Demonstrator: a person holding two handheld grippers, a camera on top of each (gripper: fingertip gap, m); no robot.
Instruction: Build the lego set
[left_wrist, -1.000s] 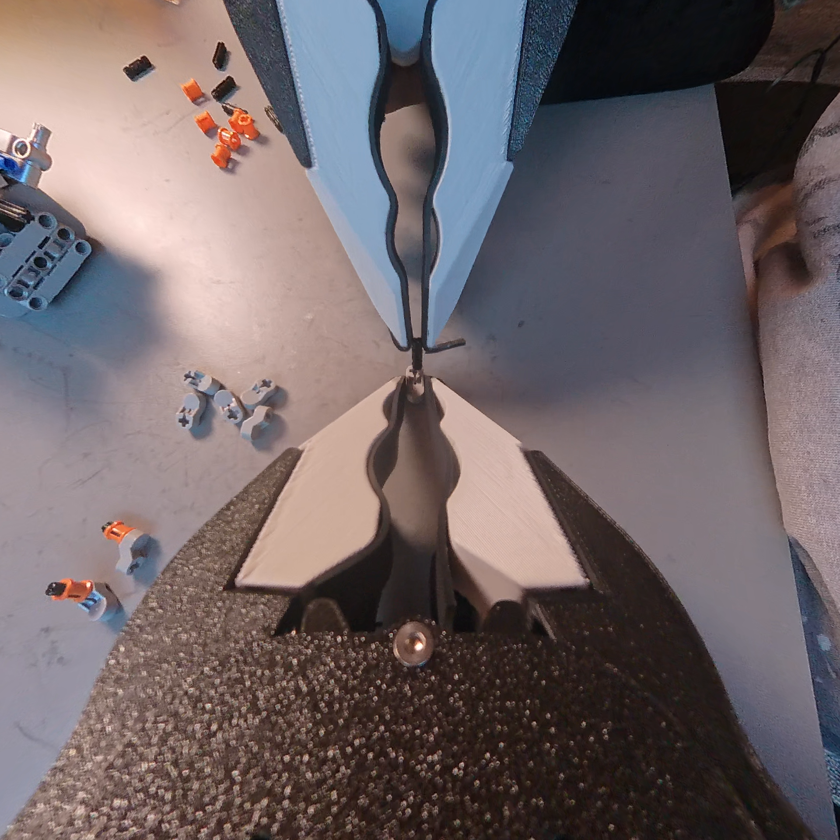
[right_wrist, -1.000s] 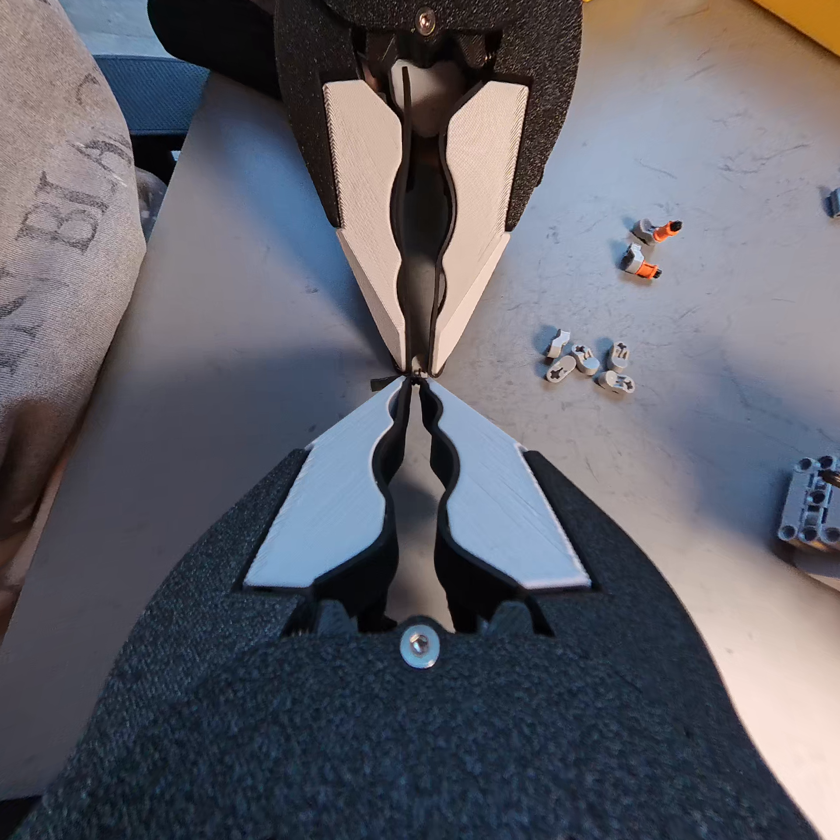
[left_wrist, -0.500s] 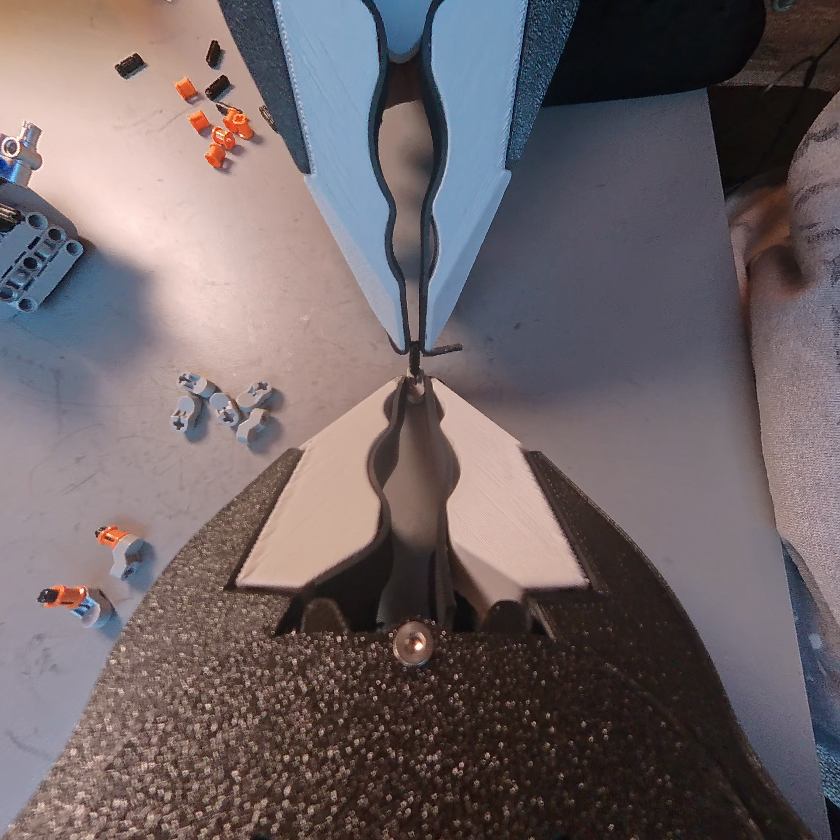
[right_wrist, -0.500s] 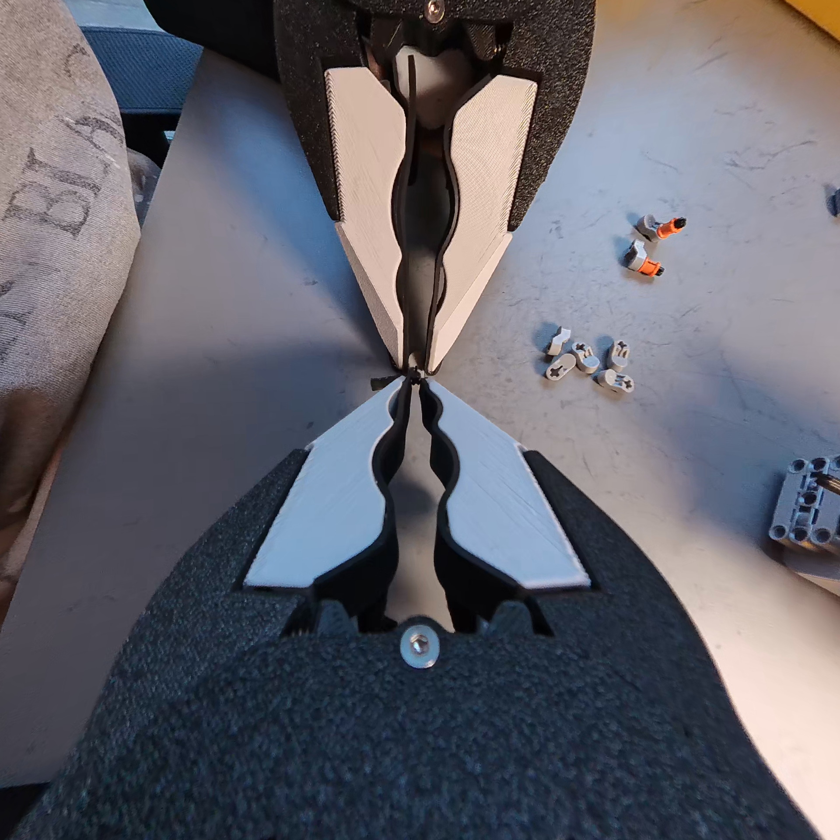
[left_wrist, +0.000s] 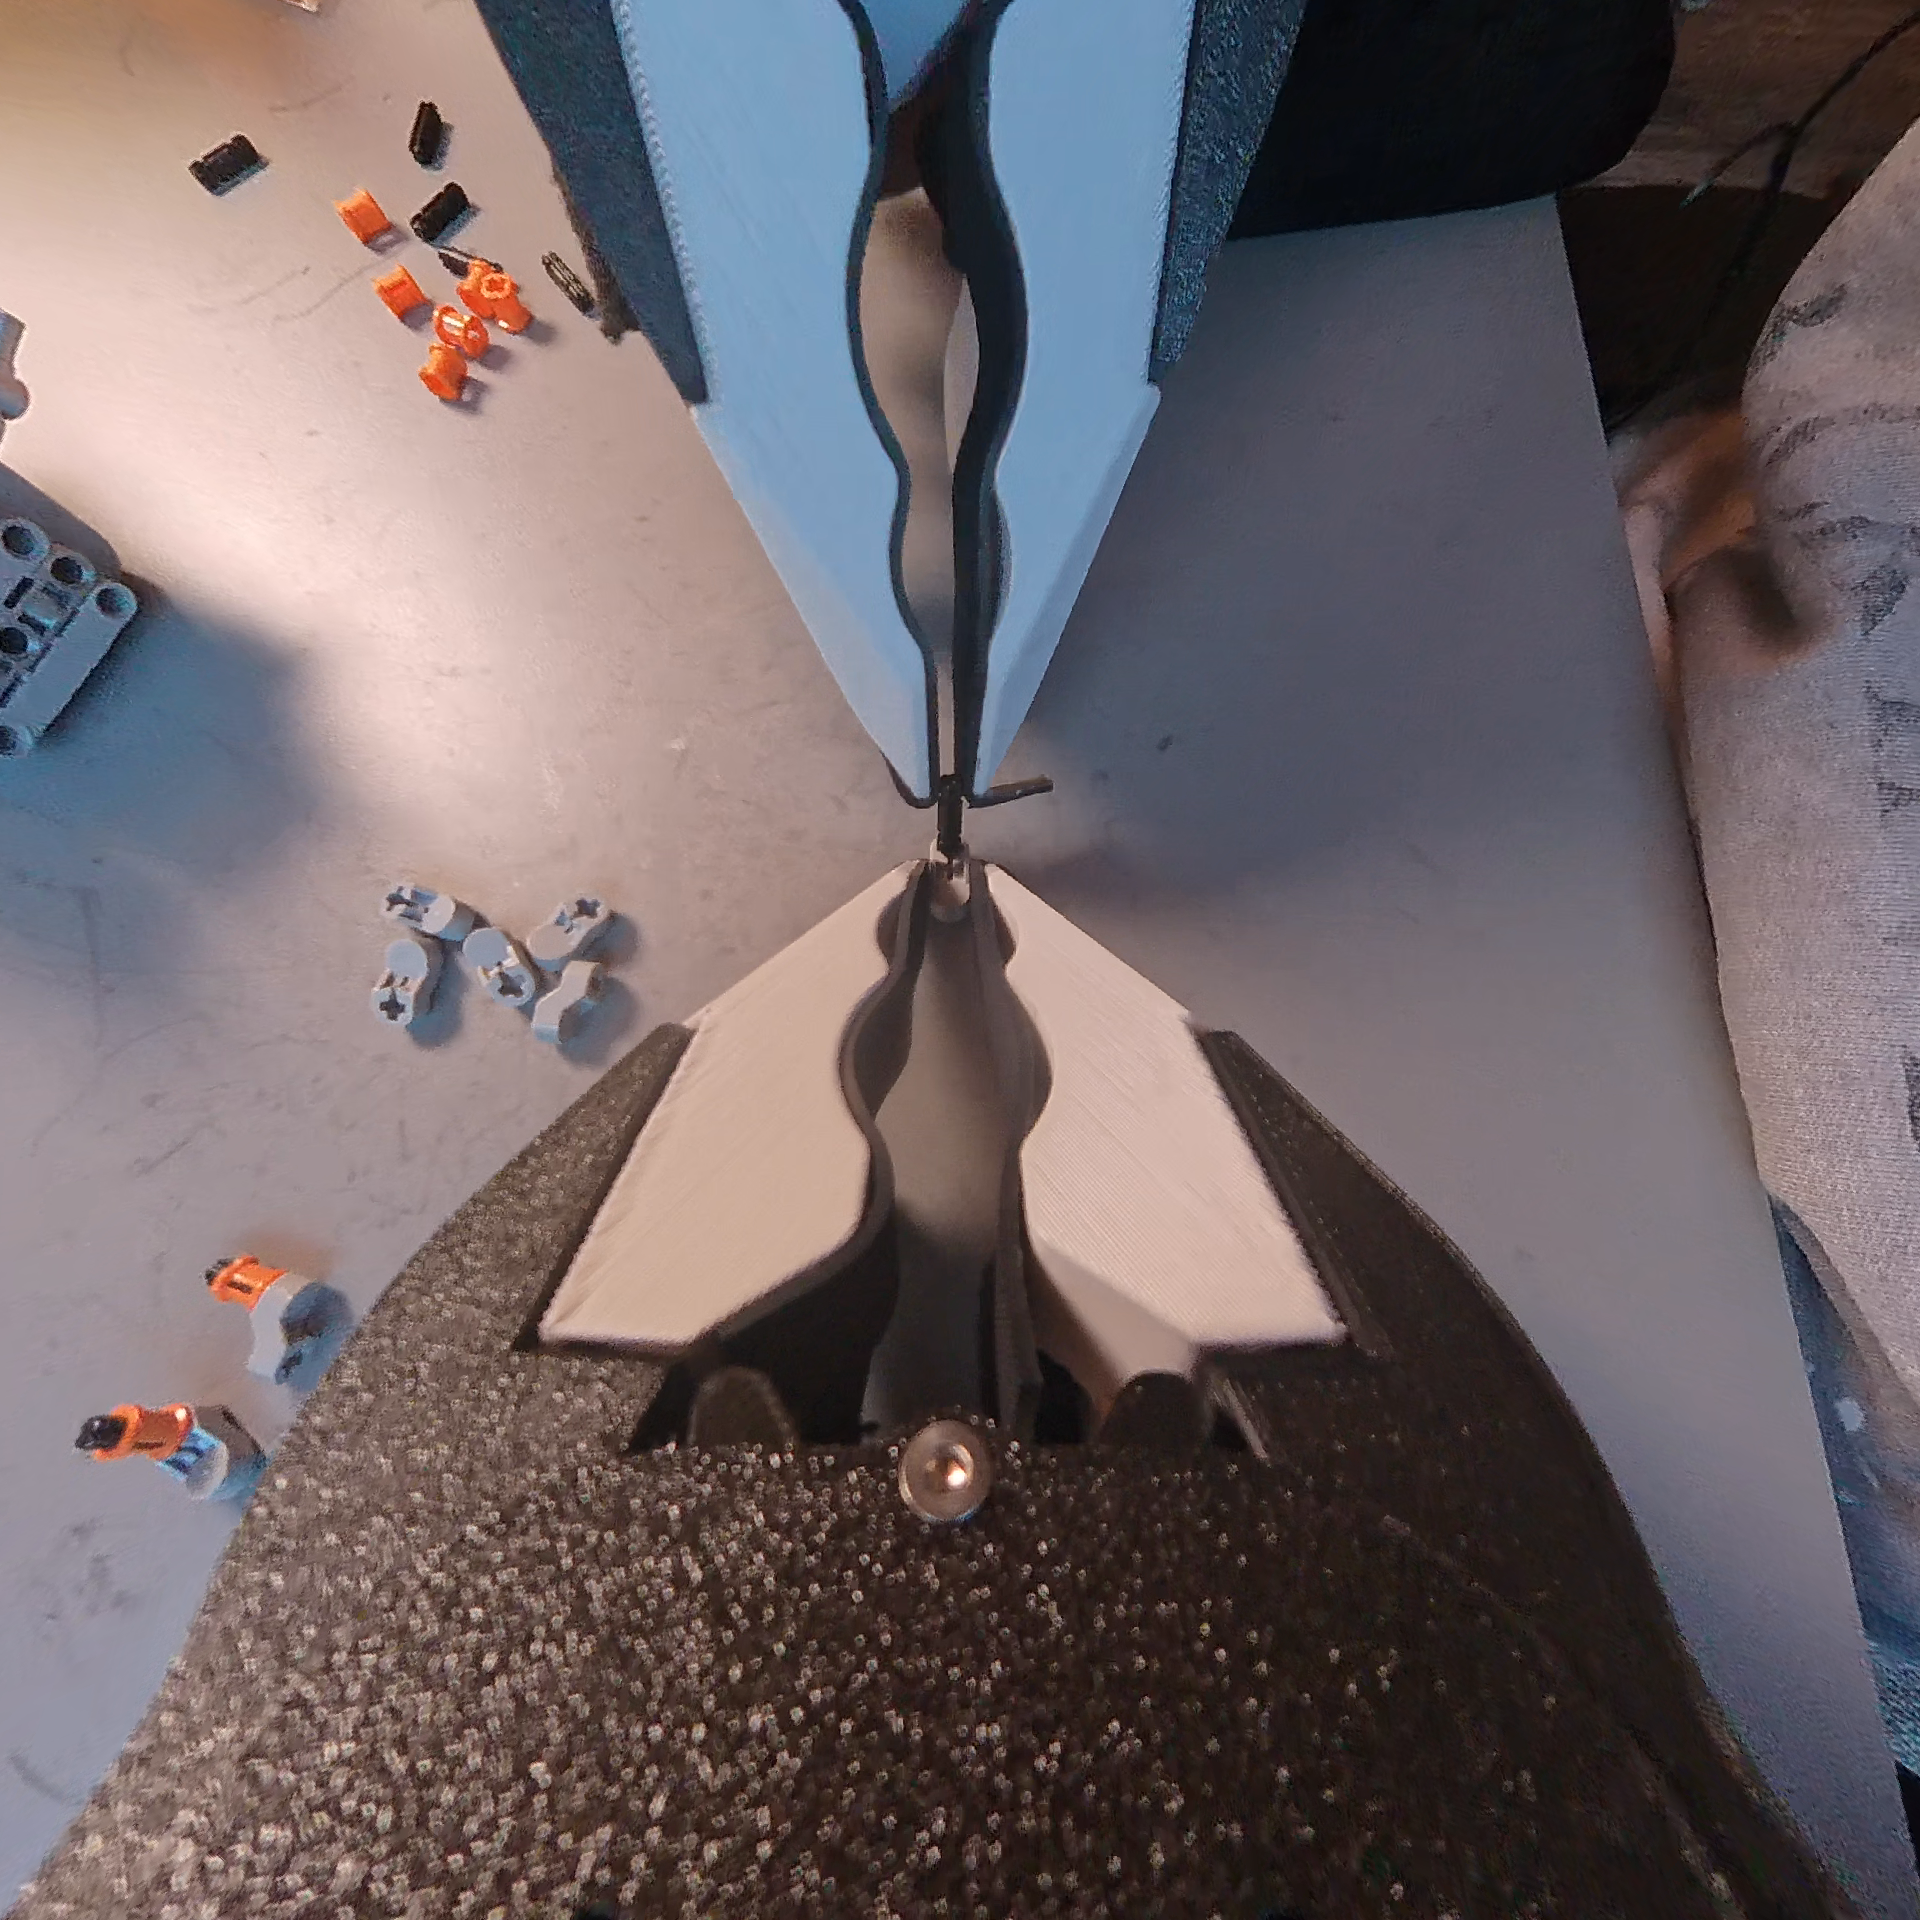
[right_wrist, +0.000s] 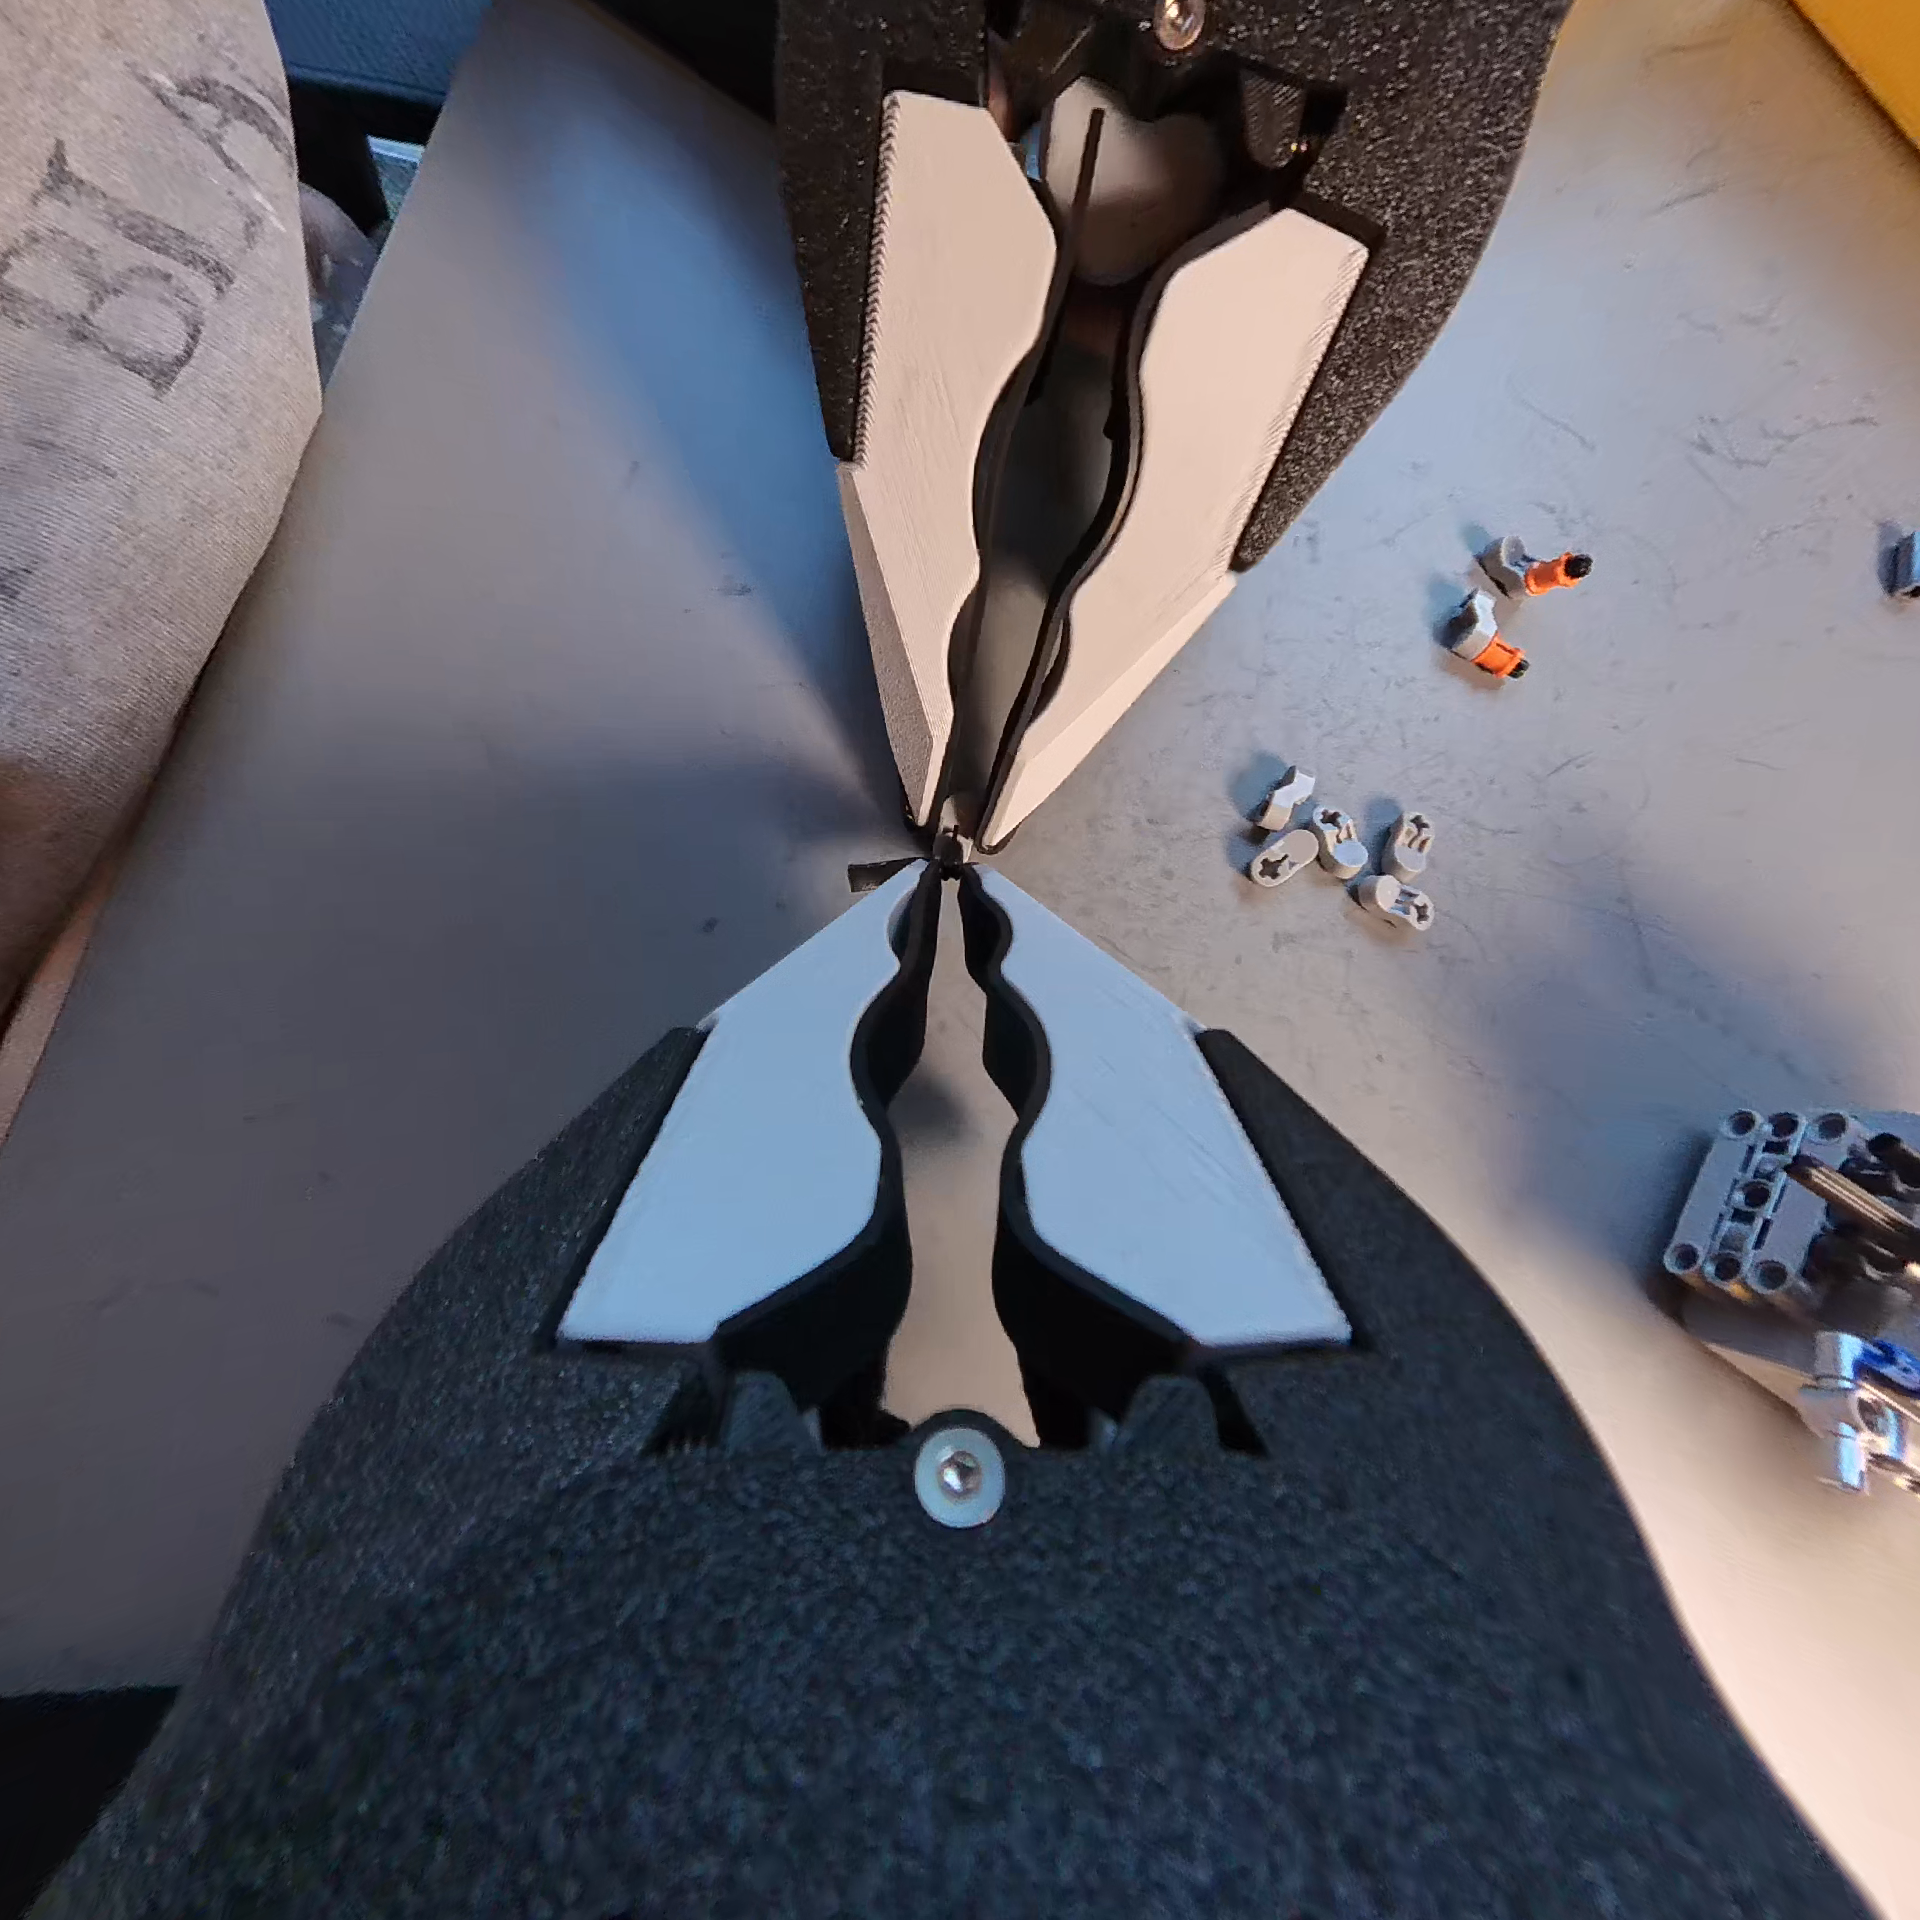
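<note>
My two grippers meet tip to tip above the grey table (left_wrist: 1299, 623). My left gripper (left_wrist: 950, 871) is shut on a small grey connector (left_wrist: 948, 894) pinched at its tips. My right gripper (right_wrist: 945, 875) is shut on a short black pin (right_wrist: 948, 847). In the left wrist view the right gripper (left_wrist: 951, 781) comes down from the top, and the black pin (left_wrist: 948, 821) points into the grey connector. In the right wrist view the left gripper (right_wrist: 961, 823) comes from the top, tilted right, with the grey connector (right_wrist: 962, 808) touching the pin.
On the table lie several loose grey connectors (left_wrist: 488, 961), orange bushes (left_wrist: 457, 312), black pins (left_wrist: 223, 161), two grey-and-orange pieces (left_wrist: 275, 1309) and a grey frame assembly (right_wrist: 1787, 1216). A person's grey garment (left_wrist: 1818, 727) is beyond the table's near edge.
The grippers stay tip to tip with pin and connector together. In the right wrist view the left gripper has tilted to the right and looms larger, and the frame assembly shows more.
</note>
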